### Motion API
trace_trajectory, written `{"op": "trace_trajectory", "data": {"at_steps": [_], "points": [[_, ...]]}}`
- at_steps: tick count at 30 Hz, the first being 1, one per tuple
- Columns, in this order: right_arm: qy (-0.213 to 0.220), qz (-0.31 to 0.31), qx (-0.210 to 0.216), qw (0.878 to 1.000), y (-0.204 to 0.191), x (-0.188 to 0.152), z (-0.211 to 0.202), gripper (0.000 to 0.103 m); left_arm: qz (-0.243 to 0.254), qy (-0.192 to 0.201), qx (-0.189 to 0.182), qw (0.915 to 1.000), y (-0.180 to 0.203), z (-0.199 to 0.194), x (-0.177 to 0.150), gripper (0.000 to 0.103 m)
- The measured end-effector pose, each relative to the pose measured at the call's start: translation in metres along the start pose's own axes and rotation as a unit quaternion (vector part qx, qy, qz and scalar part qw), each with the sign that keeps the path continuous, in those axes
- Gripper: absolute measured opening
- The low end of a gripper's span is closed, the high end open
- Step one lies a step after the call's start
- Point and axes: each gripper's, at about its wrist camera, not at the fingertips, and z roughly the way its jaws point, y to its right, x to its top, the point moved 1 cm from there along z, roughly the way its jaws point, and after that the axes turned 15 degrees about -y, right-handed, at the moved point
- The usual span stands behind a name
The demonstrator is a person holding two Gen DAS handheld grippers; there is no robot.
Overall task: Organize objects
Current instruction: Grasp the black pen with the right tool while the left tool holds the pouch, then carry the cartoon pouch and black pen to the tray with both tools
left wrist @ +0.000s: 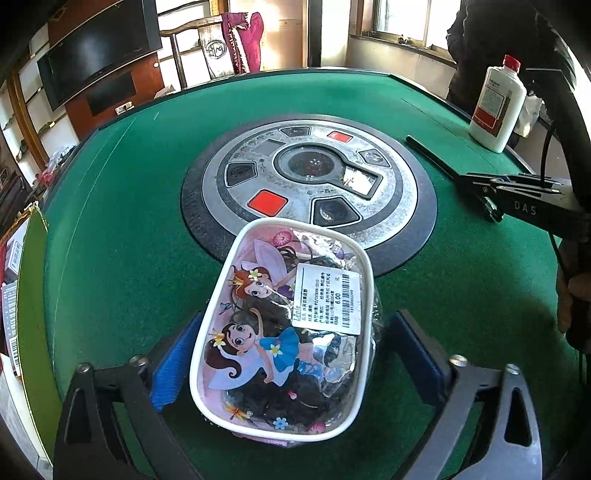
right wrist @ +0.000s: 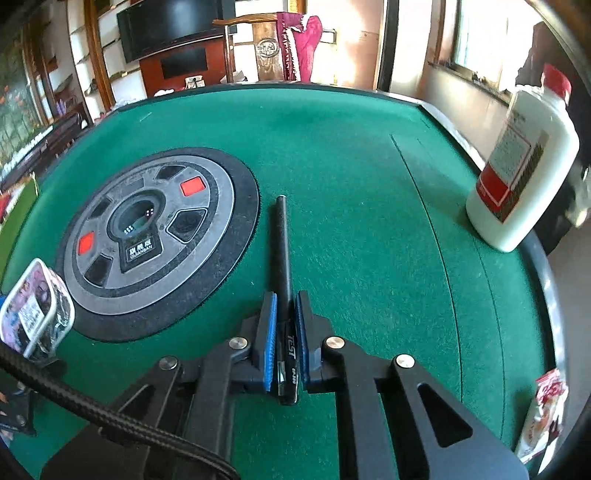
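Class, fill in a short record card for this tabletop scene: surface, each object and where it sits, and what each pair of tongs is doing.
surface: green felt table with round grey centre panel
left tongs: either side of the white-rimmed fairy-print pouch; contact unclear
right tongs: shut on the slim black pen, its tip pointing away
far right: white plastic bottle with red cap, upright
near right edge: small red-and-white packet

Green felt mahjong table (left wrist: 122, 206) w/ round silver control panel (left wrist: 308, 177) at centre, red buttons lit. Behind: dark wall TV (left wrist: 99, 51), magenta fringed cloth (left wrist: 245, 40) over wooden chair, sunlit window (left wrist: 402, 18) at rt.
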Motion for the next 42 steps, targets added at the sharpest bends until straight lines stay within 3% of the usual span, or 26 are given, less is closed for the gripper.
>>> {"op": "trace_trajectory", "data": {"at_steps": [7, 17, 23, 34, 42], "points": [[-0.006, 0.047, 0.069, 0.997, 0.011, 0.003, -0.003, 0.008, 0.000, 0.004, -0.019, 0.9998, -0.001, -0.005, -0.001, 0.076], [0.024, 0.036, 0.132, 0.990, -0.009, -0.004, -0.026, 0.008, -0.028, 0.026, -0.023, 0.9990, -0.015, -0.021, -0.002, 0.076], [-0.020, 0.010, 0.110, 0.994, -0.024, -0.006, -0.012, 0.008, -0.030, 0.019, -0.023, 0.9991, -0.016, -0.017, -0.001, 0.076], [-0.023, -0.066, 0.013, 0.997, -0.048, -0.013, -0.012, 0.008, -0.029, 0.018, -0.028, 0.9990, -0.017, -0.018, -0.003, 0.076], [-0.001, -0.001, 0.125, 0.992, -0.031, -0.009, -0.025, 0.008, -0.044, 0.040, -0.036, 0.9976, -0.026, -0.032, -0.003, 0.076]]}}
